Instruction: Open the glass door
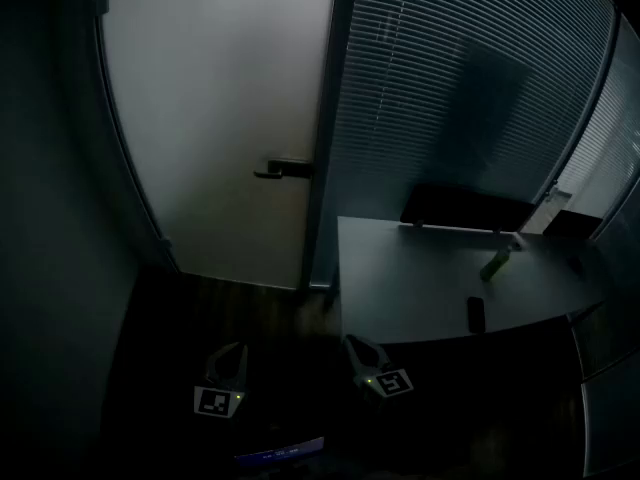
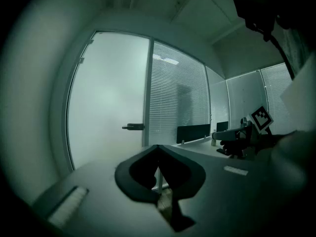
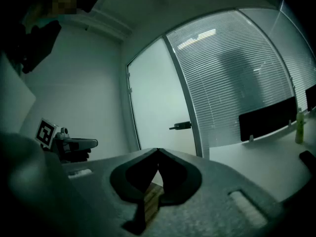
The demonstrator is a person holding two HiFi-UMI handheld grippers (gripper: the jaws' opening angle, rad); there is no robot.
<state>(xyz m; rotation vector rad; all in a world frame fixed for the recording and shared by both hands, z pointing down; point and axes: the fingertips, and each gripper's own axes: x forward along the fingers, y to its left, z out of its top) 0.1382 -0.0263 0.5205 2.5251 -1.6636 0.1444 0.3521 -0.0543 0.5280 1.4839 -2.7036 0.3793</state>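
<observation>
- The tall frosted glass door (image 1: pixel 215 118) fills the upper left of the head view. It stands upright, long axis vertical, and seems to sit closed in its frame.
- Its dark lever handle (image 1: pixel 283 169) is at the door's right edge, beside the grey door post (image 1: pixel 325 138). The lever lies level and points left in the frame, away from the post.
- Two small hinge fittings show on the door's left edge, near the top left of the frame.
- Right of the post runs a glass wall with closed horizontal blinds (image 1: pixel 450 88).
- A white desk (image 1: pixel 420 278) stands against that wall in the right half of the frame, with its near left corner close to the foot of the post.
- On the desk I see a low dark screen panel (image 1: pixel 465 208) along the back, a green bottle (image 1: pixel 497 263) and a small black flat object (image 1: pixel 476 314) near the front edge.
- A strip of dark wood-plank floor (image 1: pixel 240 308) lies between the door and both grippers at the bottom of the frame.
- The left gripper (image 2: pixel 158 147) has its jaws fully together, tips meeting, with nothing between them. It is well apart from the door and points toward the handle side.
- The right gripper (image 3: pixel 158 150) likewise has its tips meeting on nothing, well apart from the door and just beside the desk's corner.
</observation>
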